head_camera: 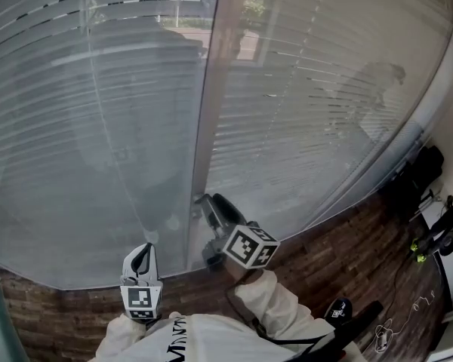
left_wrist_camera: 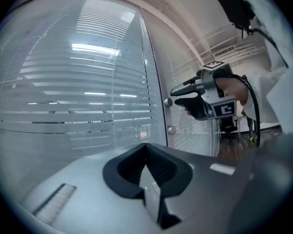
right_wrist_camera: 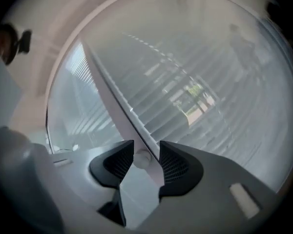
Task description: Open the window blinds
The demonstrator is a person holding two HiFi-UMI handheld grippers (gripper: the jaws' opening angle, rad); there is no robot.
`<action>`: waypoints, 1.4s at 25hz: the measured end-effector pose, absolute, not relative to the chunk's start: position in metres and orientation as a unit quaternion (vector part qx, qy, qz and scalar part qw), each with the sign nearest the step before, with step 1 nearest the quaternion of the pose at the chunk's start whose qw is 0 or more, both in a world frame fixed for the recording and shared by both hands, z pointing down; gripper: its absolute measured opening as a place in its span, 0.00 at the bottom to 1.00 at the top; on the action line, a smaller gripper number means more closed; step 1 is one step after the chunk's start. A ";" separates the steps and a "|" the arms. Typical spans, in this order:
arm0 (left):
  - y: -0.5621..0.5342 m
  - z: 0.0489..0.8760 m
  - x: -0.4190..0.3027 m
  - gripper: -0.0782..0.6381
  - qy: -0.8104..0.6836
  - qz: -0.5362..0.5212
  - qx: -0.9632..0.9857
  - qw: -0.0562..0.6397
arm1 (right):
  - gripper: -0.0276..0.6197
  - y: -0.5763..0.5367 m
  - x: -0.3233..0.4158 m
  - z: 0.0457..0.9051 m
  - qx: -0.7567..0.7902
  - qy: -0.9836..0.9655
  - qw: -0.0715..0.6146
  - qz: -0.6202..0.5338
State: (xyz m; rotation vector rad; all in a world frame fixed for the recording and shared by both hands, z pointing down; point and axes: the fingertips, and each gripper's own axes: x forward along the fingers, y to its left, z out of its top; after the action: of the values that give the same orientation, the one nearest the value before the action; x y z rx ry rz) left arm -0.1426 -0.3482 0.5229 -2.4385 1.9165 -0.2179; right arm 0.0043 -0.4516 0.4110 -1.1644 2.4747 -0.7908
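Pale grey ahead: facing the blinds (head_camera: 98, 127), slats hanging behind glass on both sides of an upright post (head_camera: 202, 127), mostly tilted shut, with thin gaps near the top letting through daylight and a little green. Reaching the right hand-held gripper (head_camera: 204, 200) out level to that post from a white sleeve (head_camera: 279, 308). Holding its jaws apart around a small round knob (right_wrist_camera: 141, 156) on the post, the knob sitting between the pads, close against one, clear of the other, not squeezed. Finding a second knob (left_wrist_camera: 171, 130) lower on the post in the left gripper view, with the right hand-held gripper up at the higher one. Holding the left hand-held gripper (head_camera: 145, 251) lower and further left, near the glass, jaws closed together on nothing. Standing over brown wood flooring (head_camera: 325, 240) running along the foot of the glass.
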 end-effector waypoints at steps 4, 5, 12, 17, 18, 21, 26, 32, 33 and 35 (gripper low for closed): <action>-0.346 0.524 -0.138 0.11 0.613 -0.072 -0.787 0.015 | 0.30 -0.437 -0.002 0.402 -0.438 0.898 -0.027 -0.024; -0.346 0.523 -0.137 0.11 0.612 -0.071 -0.788 0.015 | 0.30 -0.433 -0.007 0.402 -0.435 0.897 -0.068 0.032; -0.346 0.520 -0.129 0.11 0.606 -0.070 -0.793 0.020 | 0.35 -0.422 -0.031 0.425 -0.369 0.843 -0.266 0.288; -0.347 0.519 -0.126 0.11 0.604 -0.068 -0.794 0.022 | 0.35 -0.428 -0.034 0.436 -0.334 0.725 -0.369 0.476; -0.347 0.520 -0.126 0.11 0.604 -0.068 -0.794 0.021 | 0.35 -0.429 -0.034 0.436 -0.330 0.698 -0.382 0.508; -0.345 0.521 -0.127 0.11 0.606 -0.069 -0.792 0.019 | 0.35 -0.434 -0.036 0.438 -0.314 0.635 -0.414 0.571; -0.343 0.521 -0.129 0.11 0.608 -0.069 -0.790 0.019 | 0.27 -0.435 -0.038 0.447 -0.309 0.597 -0.442 0.595; -0.345 0.523 -0.130 0.11 0.609 -0.070 -0.790 0.017 | 0.24 -0.436 -0.039 0.441 -0.363 0.694 -0.386 0.487; -0.345 0.524 -0.129 0.11 0.608 -0.070 -0.790 0.016 | 0.24 -0.436 -0.039 0.438 -0.380 0.726 -0.365 0.443; -0.344 0.524 -0.128 0.11 0.607 -0.072 -0.791 0.016 | 0.24 -0.436 -0.039 0.435 -0.413 0.779 -0.320 0.347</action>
State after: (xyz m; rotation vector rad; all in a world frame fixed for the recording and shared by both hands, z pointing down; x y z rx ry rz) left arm -0.1284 -0.3445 0.5245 -2.4600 1.8883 -0.2225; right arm -0.0392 -0.4361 0.4353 -1.6558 3.1185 1.3881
